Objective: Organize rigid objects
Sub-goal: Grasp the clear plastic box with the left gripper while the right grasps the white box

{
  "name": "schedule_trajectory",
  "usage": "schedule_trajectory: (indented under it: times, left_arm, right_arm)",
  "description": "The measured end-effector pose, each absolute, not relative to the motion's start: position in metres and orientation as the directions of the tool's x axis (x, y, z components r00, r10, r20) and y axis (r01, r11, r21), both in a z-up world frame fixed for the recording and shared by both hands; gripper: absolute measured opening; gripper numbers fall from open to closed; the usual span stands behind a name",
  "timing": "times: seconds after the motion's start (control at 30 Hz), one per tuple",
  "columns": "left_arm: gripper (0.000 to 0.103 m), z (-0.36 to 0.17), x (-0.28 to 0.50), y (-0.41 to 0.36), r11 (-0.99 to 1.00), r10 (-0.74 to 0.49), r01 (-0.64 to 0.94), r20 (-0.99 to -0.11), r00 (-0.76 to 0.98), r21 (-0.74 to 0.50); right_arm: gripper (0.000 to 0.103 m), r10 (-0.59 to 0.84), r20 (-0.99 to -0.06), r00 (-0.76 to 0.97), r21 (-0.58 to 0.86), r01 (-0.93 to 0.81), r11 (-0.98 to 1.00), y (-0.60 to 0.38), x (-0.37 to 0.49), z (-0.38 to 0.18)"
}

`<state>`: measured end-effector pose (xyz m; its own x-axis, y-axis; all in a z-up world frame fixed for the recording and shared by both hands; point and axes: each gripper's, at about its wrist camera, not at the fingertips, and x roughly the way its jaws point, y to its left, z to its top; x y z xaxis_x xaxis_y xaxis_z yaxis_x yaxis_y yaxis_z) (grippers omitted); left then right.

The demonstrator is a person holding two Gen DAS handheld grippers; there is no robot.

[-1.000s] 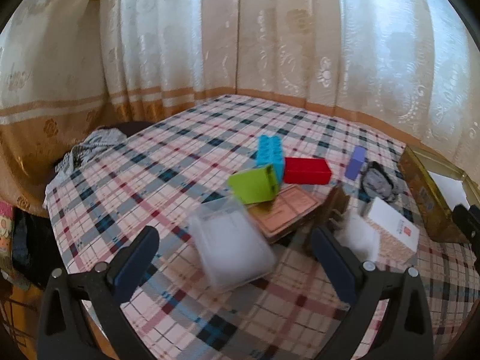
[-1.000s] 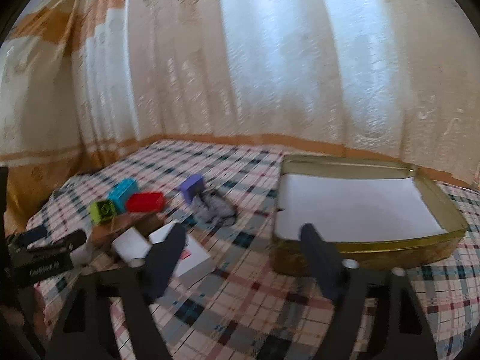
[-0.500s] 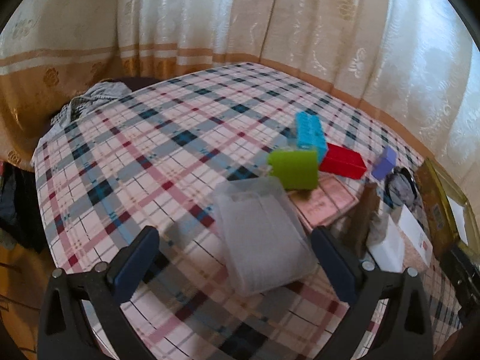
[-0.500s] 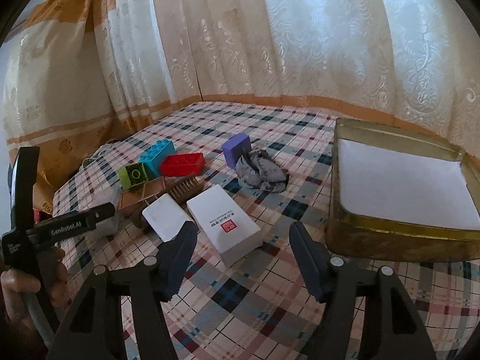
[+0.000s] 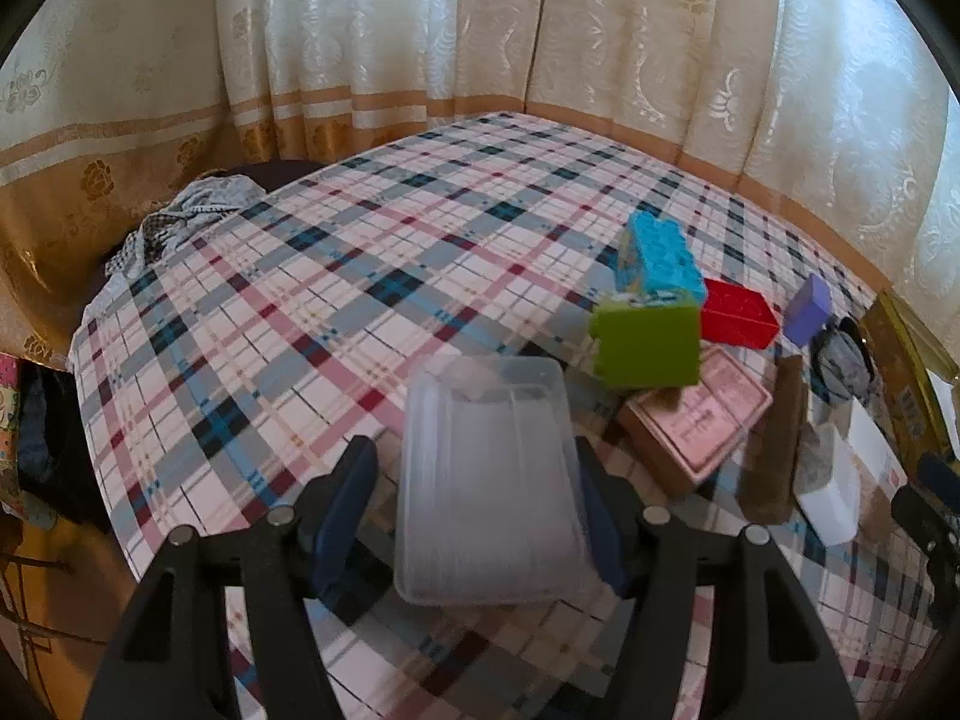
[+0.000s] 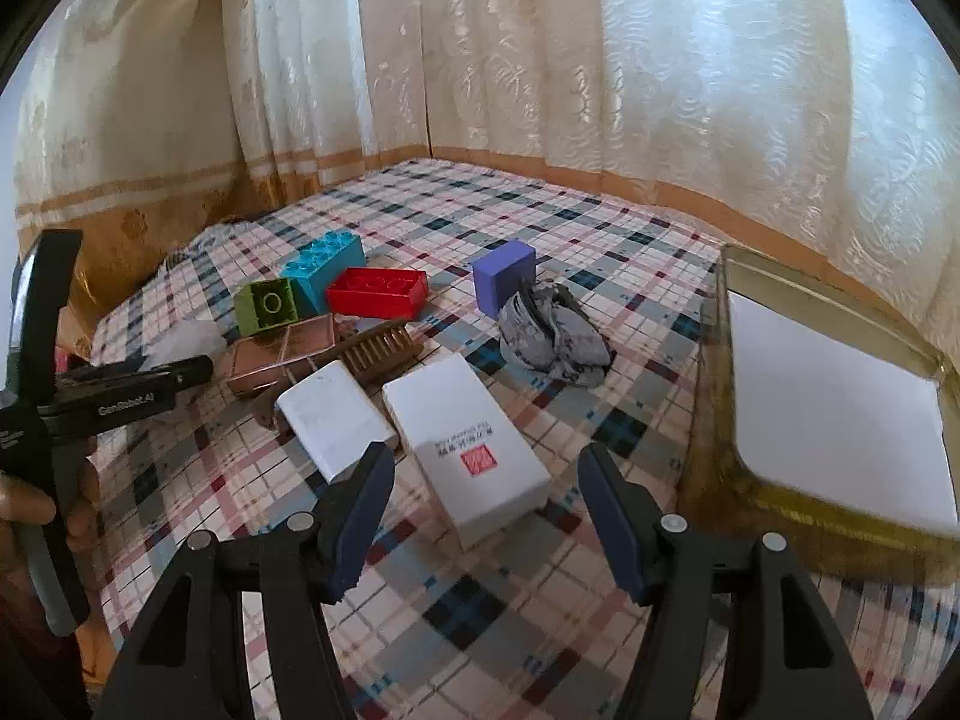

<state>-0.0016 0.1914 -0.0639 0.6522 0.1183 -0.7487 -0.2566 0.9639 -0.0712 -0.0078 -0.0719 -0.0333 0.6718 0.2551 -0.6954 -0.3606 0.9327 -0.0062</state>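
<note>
Closing in on the clear plastic box right now, the left claw has that box sitting between its fingers, long side running straight away from the claw, so the fingers come at its two long walls. The right-hand finger looks like it's touching the box wall already; the left-hand one has a sliver of plaid tablecloth showing beside it, so I wouldn't call it a grip yet. The box lies flat on the table, just short of the green block and the pinkish-brown flat box.

Over on the other side, the right claw is about half open with nothing in it, hovering just short of the white carton with the red stamp. That carton lies angled, its near end pointing between the fingers. The gold tin with the white lining sits just to the right of it, empty as far as I can see.

So my guess: the left hand is nearer the clear box, the right hand gets the carton, and both presumably end up in the tin.
</note>
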Motion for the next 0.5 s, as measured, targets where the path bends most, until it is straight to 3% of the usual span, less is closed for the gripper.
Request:
schedule_trajectory:
  times: [0.17,0.33,0.37,0.4,0.5]
  left_arm:
    - [0.073,-0.065,0.003,0.189,0.965,0.124,-0.254,-0.75,0.649,-0.061]
    - [0.072,-0.066,0.002,0.187,0.969,0.129,-0.242,-0.74,0.661,-0.047]
    - [0.068,-0.066,0.001,0.187,0.971,0.131,-0.236,-0.736,0.664,-0.041]
    - [0.061,-0.066,0.0,0.188,0.971,0.133,-0.235,-0.731,0.669,-0.038]
    - [0.054,-0.066,-0.002,0.193,0.973,0.115,-0.223,-0.718,0.687,-0.057]
  right_arm:
    - [0.066,0.269,-0.734,0.624,0.01,-0.386,0.923,-0.064,0.011,-0.043]
    - [0.066,0.265,-0.762,0.591,0.005,-0.403,0.915,-0.057,0.023,-0.052]
    - [0.065,0.269,-0.768,0.582,0.009,-0.409,0.912,-0.056,0.024,-0.054]
    - [0.057,0.273,-0.773,0.573,0.012,-0.416,0.909,-0.055,0.024,-0.055]
    - [0.043,0.258,-0.777,0.575,-0.017,-0.429,0.903,-0.051,0.02,-0.056]
